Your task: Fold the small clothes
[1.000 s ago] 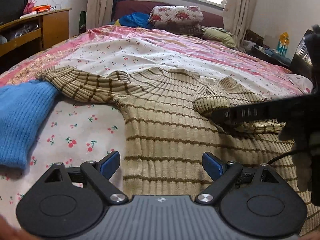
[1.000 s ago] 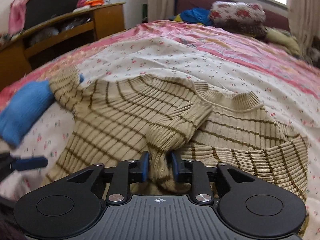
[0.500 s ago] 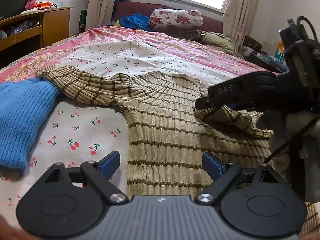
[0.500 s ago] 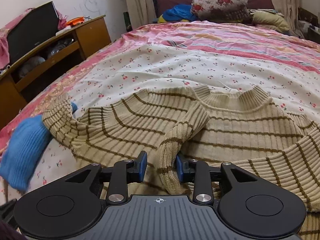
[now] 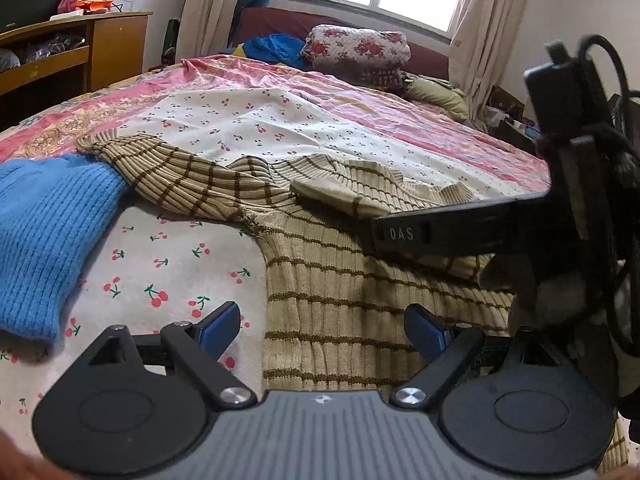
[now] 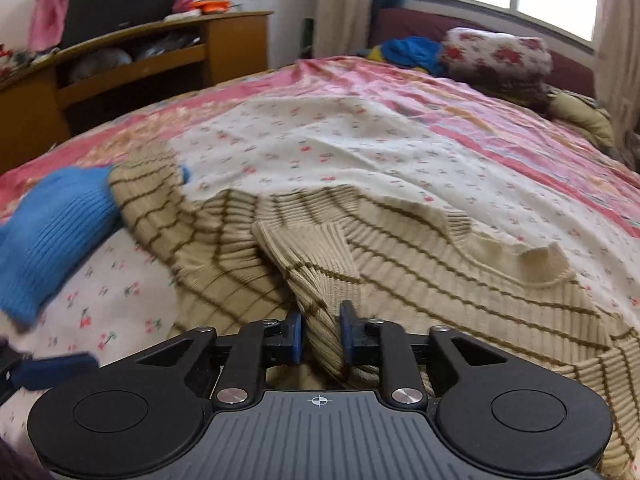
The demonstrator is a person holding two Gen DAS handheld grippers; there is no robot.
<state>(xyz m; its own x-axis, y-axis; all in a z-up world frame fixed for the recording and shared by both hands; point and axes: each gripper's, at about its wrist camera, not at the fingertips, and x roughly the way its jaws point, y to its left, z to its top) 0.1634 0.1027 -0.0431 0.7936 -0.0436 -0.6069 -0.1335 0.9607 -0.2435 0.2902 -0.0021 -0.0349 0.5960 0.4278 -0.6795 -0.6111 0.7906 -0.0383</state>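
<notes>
Since a sec ago your right gripper [image 6: 320, 334] has carried the sleeve [image 6: 308, 256] across the sweater [image 6: 460, 276] toward the left side; the cuff end now lies over the chest area, where before it sat bunched nearer the right edge. Its jaws have just been closing, w/ the sleeve fabric between them: the blue pads [image 6: 295, 336] stand narrow and press on the knit from both sides, so you're holding the sleeve.

Your left gripper [image 5: 320, 328] is wide apart, nothing between the pads, hovering above the sweater's hem area near the left edge of the body, partly over the cherry-print bedsheet [image 5: 168, 264]. It has hardly shifted.

Sweater: beige w/ brown stripes, spread flat on the bed, collar [image 6: 544, 264] toward the far right in the right wrist view. Other sleeve [image 5: 160, 172] stretches out to the left, its end overlapping a blue knit garment [image 5: 44, 240] lying beside it on the sheet.

In the left wrist view, the right gripper's black body [image 5: 460, 228] crosses in from the right, low over the sweater; the folded sleeve's cuff [image 5: 332, 196] shows just past its tip.

Bkgd: wooden cabinet [image 6: 168, 64] at left, floral pillow [image 6: 496, 56] by the window. The right wrist view is a bit motion-blurred.
</notes>
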